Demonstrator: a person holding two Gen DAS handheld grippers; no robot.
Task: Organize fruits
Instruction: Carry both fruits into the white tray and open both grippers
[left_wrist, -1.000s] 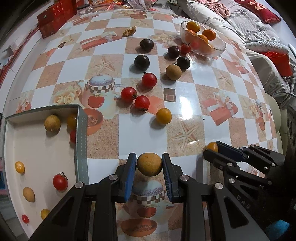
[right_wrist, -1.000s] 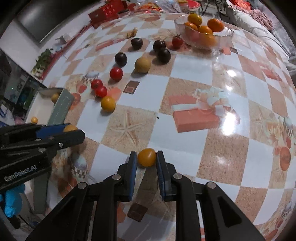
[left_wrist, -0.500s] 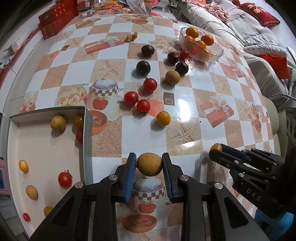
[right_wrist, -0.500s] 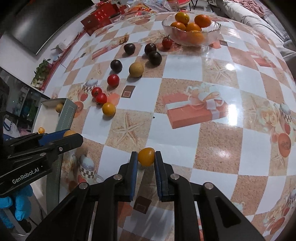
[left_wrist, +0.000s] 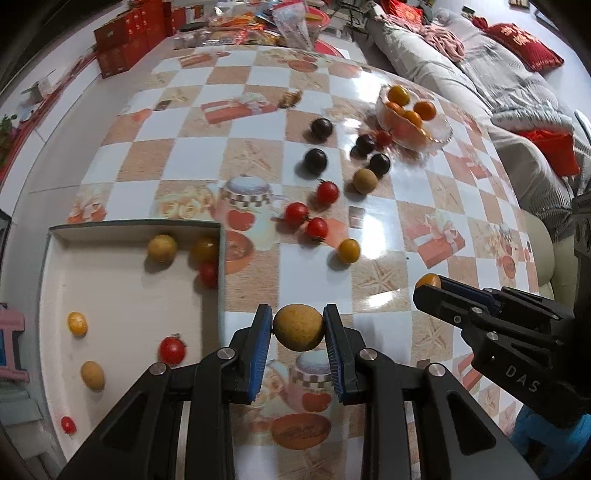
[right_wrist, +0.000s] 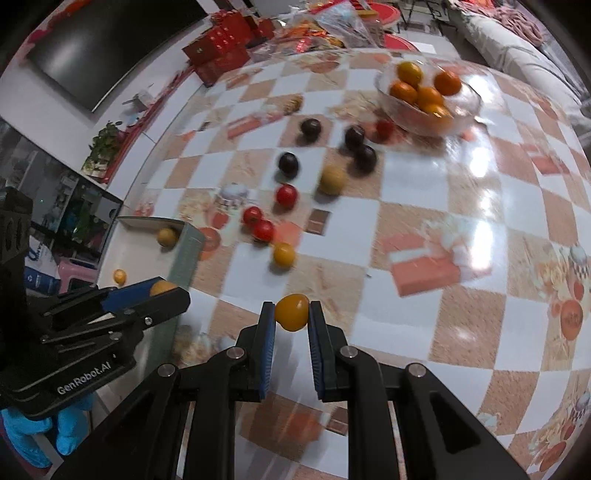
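Left claw (left_wrist: 298, 330) is clamped on a round tan-brown fruit (left_wrist: 298, 327), its blue-padded fingers (left_wrist: 259, 339) pressing both sides and holding it above the checkered orange-and-white desk (left_wrist: 192, 147), just right of the shallow white tray with grey walls (left_wrist: 122, 295). Right claw (right_wrist: 291, 320) is likewise clenched, gripping a small orange-yellow cherry tomato (right_wrist: 291, 312) above the desk; in the left wrist view that claw (left_wrist: 430, 286) enters from the right with the tomato at its tip.

Inside the tray lie 2 tan fruits (left_wrist: 161, 248) (left_wrist: 92, 375), a darker yellow-brown fruit (left_wrist: 205, 248) in the far right corner, 3 red cherry tomatoes (left_wrist: 172, 350) and 1 small yellow tomato (left_wrist: 77, 324).

Loose on the desk beyond the claws sit an orange-yellow tomato (left_wrist: 348, 250), 3 red tomatoes (left_wrist: 296, 213) close together, another tan round fruit (left_wrist: 365, 180) and 4 dark purple round fruits (left_wrist: 315, 161). A clear glass bowl (left_wrist: 439, 137) holding oranges (left_wrist: 424, 110) stands at the far right, with a red tomato (left_wrist: 383, 137) just beside it and near 2 of the dark fruits.

Blue-gloved hand (right_wrist: 26, 435) holds the left claw body in the right wrist view, which is slightly blurred.
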